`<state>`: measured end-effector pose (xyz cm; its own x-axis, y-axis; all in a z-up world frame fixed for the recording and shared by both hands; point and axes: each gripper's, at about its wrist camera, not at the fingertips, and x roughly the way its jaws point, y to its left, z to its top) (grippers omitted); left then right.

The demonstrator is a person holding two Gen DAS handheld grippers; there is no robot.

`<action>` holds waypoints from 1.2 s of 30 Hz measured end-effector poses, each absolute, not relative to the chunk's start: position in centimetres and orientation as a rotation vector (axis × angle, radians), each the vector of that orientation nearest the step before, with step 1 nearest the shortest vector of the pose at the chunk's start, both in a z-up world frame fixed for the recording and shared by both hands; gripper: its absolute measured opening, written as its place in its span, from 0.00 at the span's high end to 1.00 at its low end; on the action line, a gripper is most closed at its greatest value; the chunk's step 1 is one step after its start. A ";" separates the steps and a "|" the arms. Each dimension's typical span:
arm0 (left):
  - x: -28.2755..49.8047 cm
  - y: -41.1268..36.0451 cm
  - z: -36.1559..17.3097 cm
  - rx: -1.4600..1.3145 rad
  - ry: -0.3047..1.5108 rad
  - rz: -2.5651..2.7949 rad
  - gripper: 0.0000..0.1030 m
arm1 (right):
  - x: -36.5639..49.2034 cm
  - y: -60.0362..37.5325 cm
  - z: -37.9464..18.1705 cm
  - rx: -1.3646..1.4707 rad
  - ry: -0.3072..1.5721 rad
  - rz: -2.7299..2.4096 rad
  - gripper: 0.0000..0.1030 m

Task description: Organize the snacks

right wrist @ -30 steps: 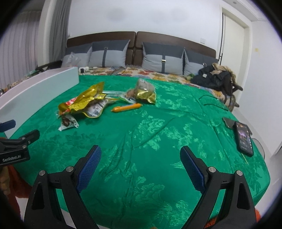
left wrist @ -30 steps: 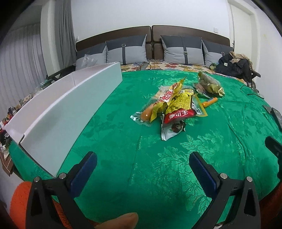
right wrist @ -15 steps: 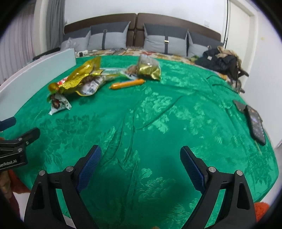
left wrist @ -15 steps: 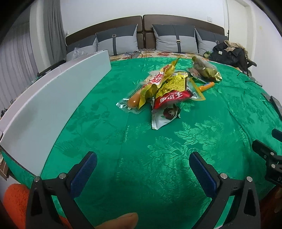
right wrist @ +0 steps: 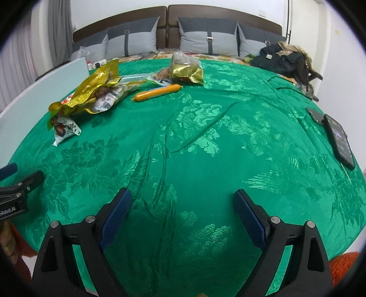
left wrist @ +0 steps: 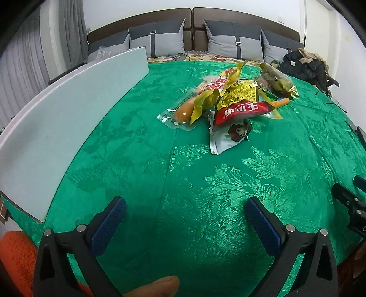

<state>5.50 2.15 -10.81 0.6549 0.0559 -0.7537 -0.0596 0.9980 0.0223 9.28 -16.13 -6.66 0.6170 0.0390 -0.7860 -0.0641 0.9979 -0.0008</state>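
We see both wrist cams low at the bed's [left wrist: 141, 160] foot edge, facing the headboard [right wrist: 164, 13]; both share the mid-bed snack pile [left wrist: 233, 107].

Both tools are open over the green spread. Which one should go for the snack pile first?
Left, probably. The left tool faces the snack pile almost straight ahead, with the white box on its own side. From the right tool, the pile lies off to the far left.

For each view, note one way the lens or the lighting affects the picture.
Left wrist view: fisheye bends the straight white box into a curve, and a dark shadow lies between the left gripper fingers. Right wrist view: the green bedspread shines in patches; corners go black.
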 end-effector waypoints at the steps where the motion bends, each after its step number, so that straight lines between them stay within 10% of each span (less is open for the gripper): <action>1: 5.5 2.2 -10.8 -0.008 0.856 0.065 0.00 | 9.3 -16.1 -6.6 -0.028 0.904 0.060 0.10; 36: 5.3 3.1 -10.8 -0.021 0.867 0.011 0.00 | 9.5 -16.2 -6.6 -0.015 0.902 0.059 0.08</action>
<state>5.34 3.12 -10.81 0.6469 0.0010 -0.7626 -0.0183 0.9997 -0.0142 9.46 -16.22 -6.56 0.6184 0.0447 -0.7846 -0.0574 0.9983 0.0117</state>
